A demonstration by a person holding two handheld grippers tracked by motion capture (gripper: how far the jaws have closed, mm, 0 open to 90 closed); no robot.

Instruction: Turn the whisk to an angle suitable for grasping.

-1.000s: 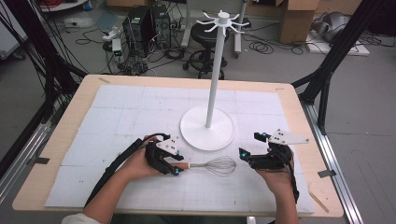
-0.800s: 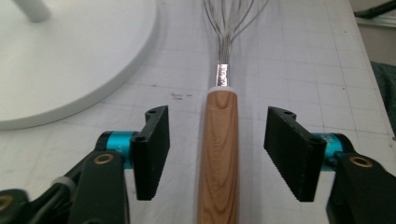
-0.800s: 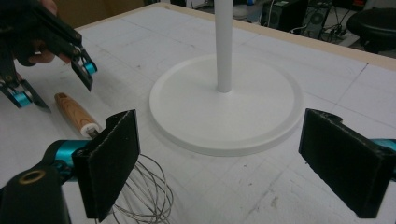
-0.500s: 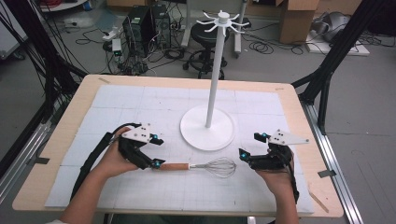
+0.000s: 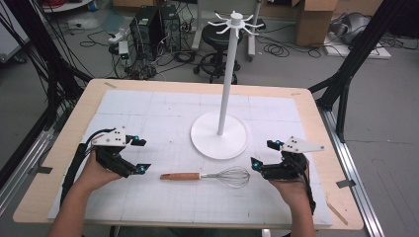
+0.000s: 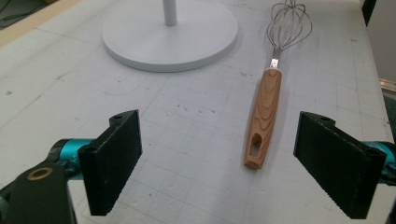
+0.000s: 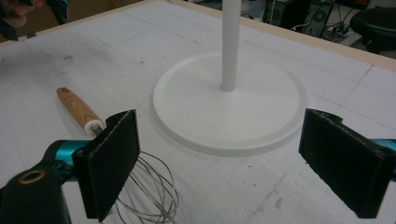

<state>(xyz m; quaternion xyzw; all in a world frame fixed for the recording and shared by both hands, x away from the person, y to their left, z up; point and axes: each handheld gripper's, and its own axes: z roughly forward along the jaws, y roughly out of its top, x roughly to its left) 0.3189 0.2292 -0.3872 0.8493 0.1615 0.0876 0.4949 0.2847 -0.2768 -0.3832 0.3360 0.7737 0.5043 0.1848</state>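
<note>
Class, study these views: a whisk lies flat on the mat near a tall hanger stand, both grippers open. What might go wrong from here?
1. The whisk lies flat, so jaws closing on its rounded wooden handle may slip or roll it.
2. The right gripper sits by the thin wire loops; squeezing them could bend them.
3. The tall stand is close; a swinging whisk might knock its pole.

High view overhead facing forward, both gripper views low and close, all sharing whisk (image 5: 212, 175) and stand base (image 5: 220, 135)

Between the black jaws: a whisk (image 6: 265, 114) with grained brown wood handle and silver wires, on a white gridded mat (image 6: 196, 126).
</note>
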